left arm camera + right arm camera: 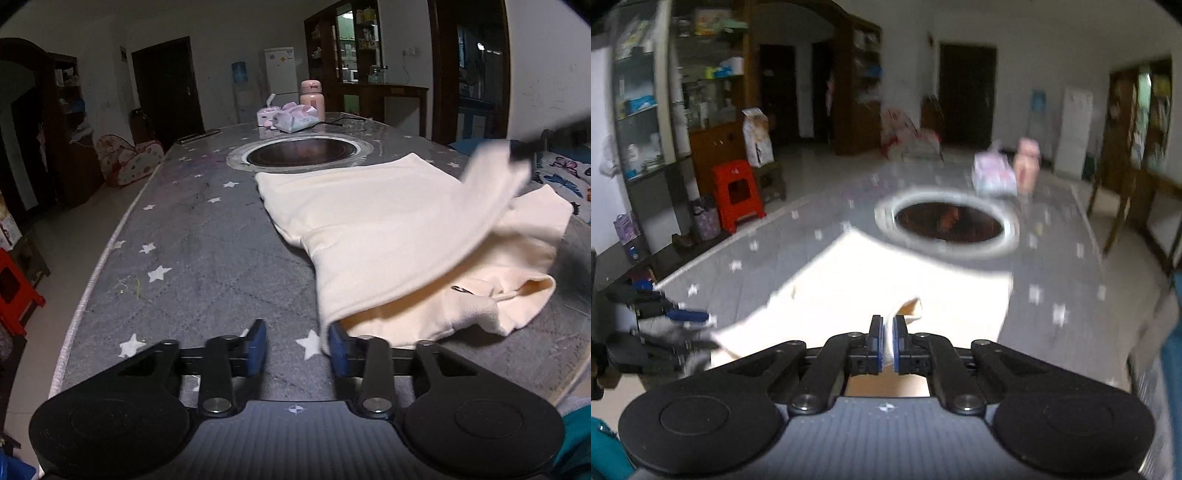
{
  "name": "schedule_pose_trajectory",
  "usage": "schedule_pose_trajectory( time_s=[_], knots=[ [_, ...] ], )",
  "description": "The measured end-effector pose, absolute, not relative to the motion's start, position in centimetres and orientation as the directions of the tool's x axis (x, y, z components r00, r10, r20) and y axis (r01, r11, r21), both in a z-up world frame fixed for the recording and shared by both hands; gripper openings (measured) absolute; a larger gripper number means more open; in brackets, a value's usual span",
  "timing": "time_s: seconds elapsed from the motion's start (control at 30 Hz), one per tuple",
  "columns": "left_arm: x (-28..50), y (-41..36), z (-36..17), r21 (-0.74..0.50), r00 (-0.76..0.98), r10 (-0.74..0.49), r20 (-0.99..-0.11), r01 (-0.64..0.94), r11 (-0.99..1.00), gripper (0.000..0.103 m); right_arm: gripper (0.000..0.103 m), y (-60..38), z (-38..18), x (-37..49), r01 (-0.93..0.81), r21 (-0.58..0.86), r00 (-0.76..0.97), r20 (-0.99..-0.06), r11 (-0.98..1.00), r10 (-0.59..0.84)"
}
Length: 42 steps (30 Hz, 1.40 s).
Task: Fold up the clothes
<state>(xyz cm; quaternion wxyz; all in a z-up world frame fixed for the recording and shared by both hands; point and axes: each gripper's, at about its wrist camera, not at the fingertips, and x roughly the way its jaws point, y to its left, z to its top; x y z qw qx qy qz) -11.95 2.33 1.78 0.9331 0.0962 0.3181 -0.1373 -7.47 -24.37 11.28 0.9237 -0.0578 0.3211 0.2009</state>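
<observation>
A cream garment point(369, 229) lies on the grey star-patterned table cover point(207, 258), right of centre in the left wrist view. My left gripper point(297, 339) is open at the garment's near corner. Its right pad point(338, 347) sits against the hem, and only table shows between the pads. One part of the garment is raised toward the upper right, where my right gripper point(521, 147) shows as a dark blur. In the right wrist view the right gripper point(888, 332) is shut on a pinch of cream cloth above the garment point(886, 273). The left gripper point(687, 317) shows at the left there.
A round dark inset plate point(303, 151) sits in the table beyond the garment. A pink bottle point(310, 98) and a wipes pack point(295, 118) stand at the far end. The table's left edge point(110, 240) drops to the floor. A red stool point(737, 192) stands beside it.
</observation>
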Motion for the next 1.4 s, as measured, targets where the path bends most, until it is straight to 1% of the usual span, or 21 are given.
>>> schedule_pose_trajectory(
  time_s=[0.07, 0.13, 0.17, 0.23, 0.33, 0.4, 0.47, 0.6, 0.73, 0.9, 1.03, 1.2, 1.3, 1.4],
  knots=[
    [-12.1, 2.3, 1.8, 0.101, 0.756, -0.201, -0.623, 0.332, 0.938, 0.030, 0.005, -24.9, 9.2, -7.6, -0.385, 0.057, 0.679, -0.659, 0.921, 0.325],
    [-12.3, 2.2, 1.9, 0.117, 0.751, -0.201, -0.629, 0.347, 0.931, 0.030, 0.007, -25.0, 7.3, -7.4, -0.372, 0.059, 0.648, -0.698, 0.927, 0.304],
    [-12.4, 2.3, 2.0, 0.118, 0.744, -0.204, -0.636, 0.356, 0.927, 0.031, 0.010, -25.1, 6.6, -7.3, -0.365, 0.059, 0.639, -0.710, 0.929, 0.296],
    [-12.6, 2.9, 2.4, 0.110, 0.731, -0.213, -0.649, 0.366, 0.924, 0.033, 0.010, -25.5, 5.9, -7.2, -0.357, 0.071, 0.631, -0.716, 0.931, 0.297],
    [-12.5, 3.8, 3.5, 0.094, 0.718, -0.226, -0.659, 0.376, 0.922, 0.033, 0.011, -25.7, 6.8, -7.6, -0.367, 0.074, 0.656, -0.687, 0.927, 0.314],
    [-12.2, 4.0, 4.4, 0.071, 0.724, -0.241, -0.646, 0.372, 0.926, 0.037, 0.013, -25.6, 7.4, -7.6, -0.383, 0.073, 0.669, -0.666, 0.921, 0.331],
    [-11.5, 3.8, 5.1, 0.031, 0.728, -0.272, -0.629, 0.373, 0.927, 0.040, 0.017, -25.3, 7.6, -7.4, -0.405, 0.079, 0.668, -0.655, 0.911, 0.353],
    [-9.1, 2.1, 5.7, -0.074, 0.711, -0.362, -0.603, 0.401, 0.913, 0.040, 0.017, -24.2, 6.3, -6.8, -0.441, 0.102, 0.638, -0.663, 0.892, 0.392],
    [-6.5, -0.4, 5.1, -0.109, 0.689, -0.413, -0.595, 0.440, 0.891, 0.040, 0.018, -23.6, 5.0, -6.5, -0.453, 0.111, 0.617, -0.677, 0.884, 0.401],
    [-4.0, -1.7, 3.1, -0.116, 0.661, -0.394, -0.639, 0.424, 0.898, 0.040, 0.018, -23.9, 4.4, -6.6, -0.452, 0.102, 0.607, -0.693, 0.886, 0.389],
    [-3.9, -1.3, 2.3, -0.124, 0.662, -0.388, -0.642, 0.409, 0.904, 0.040, 0.028, -24.5, 4.7, -6.5, -0.431, 0.099, 0.631, -0.677, 0.897, 0.378],
    [-4.2, -1.5, 2.2, -0.096, 0.681, -0.360, -0.638, 0.394, 0.914, 0.040, 0.028, -25.3, 4.3, -6.5, -0.407, 0.096, 0.646, -0.672, 0.908, 0.361],
    [-4.2, -1.5, 2.2, -0.086, 0.692, -0.346, -0.634, 0.381, 0.920, 0.040, 0.029, -26.0, 4.9, -7.5, -0.388, 0.106, 0.670, -0.650, 0.916, 0.359],
    [-4.2, -1.6, 2.1, -0.079, 0.698, -0.337, -0.632, 0.375, 0.924, 0.040, 0.029, -26.6, 4.1, -8.2, -0.377, 0.085, 0.661, -0.672, 0.922, 0.333]
  ],
)
